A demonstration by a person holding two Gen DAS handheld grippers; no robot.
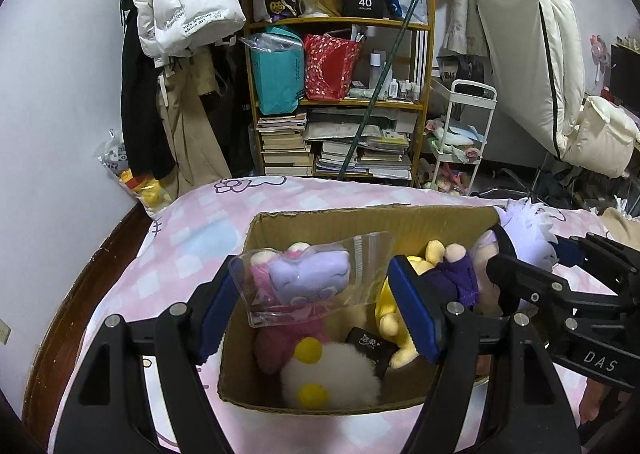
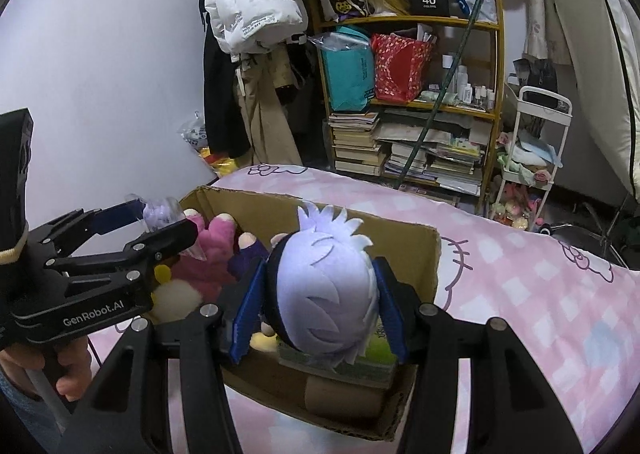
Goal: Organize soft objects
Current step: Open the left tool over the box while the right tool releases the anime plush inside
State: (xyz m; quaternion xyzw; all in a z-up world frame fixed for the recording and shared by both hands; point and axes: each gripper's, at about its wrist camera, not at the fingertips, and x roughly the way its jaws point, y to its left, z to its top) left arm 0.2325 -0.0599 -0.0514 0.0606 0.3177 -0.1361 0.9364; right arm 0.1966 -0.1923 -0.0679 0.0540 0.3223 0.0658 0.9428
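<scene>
Left gripper (image 1: 316, 306) holds a clear plastic pouch (image 1: 308, 278) with a small lilac plush inside; the blue pads (image 1: 412, 314) press its two sides. Below the jaws sits the open cardboard box (image 1: 360, 219) on a pink checked bedspread (image 1: 192, 230), with a pink plush (image 1: 288, 338), a white plush with yellow spots (image 1: 332, 374) and a yellow plush (image 1: 390, 310) inside. Right gripper (image 2: 318, 308) is clenched on a plush doll's head (image 2: 328, 286), pale lilac spiky hair, one pad on each side, over the box's right end. A hand (image 2: 68, 368) grips the left tool's handle.
</scene>
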